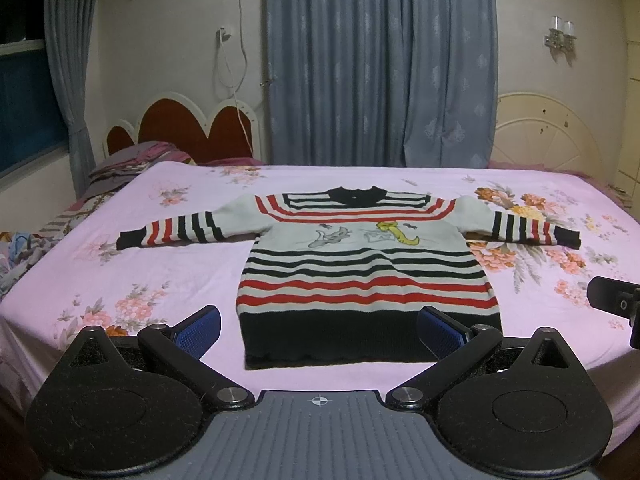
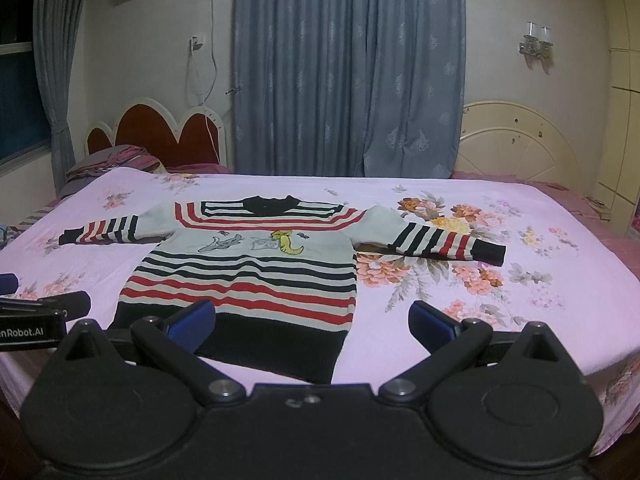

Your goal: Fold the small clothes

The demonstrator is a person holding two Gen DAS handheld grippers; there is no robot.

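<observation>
The striped sweater [image 1: 366, 276] lies flat on the pink floral bedsheet [image 1: 140, 276] dead ahead of my left claw [image 1: 318, 330], hem nearest me, collar away, sleeves spread crosswise. My right claw [image 2: 312, 322] sits off its right edge, so I judge the left nearer the hem's middle. Both claws gape wide, holding nothing.

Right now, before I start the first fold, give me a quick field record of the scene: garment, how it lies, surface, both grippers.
garment: striped sweater, red, black and white bands, cartoon print on the chest
lay: flat, front up, both sleeves spread out sideways, black hem nearest the grippers
surface: pink floral bedsheet
left gripper: open, holding nothing, facing the hem
right gripper: open, holding nothing, at the hem's right corner
folds done: none visible
</observation>
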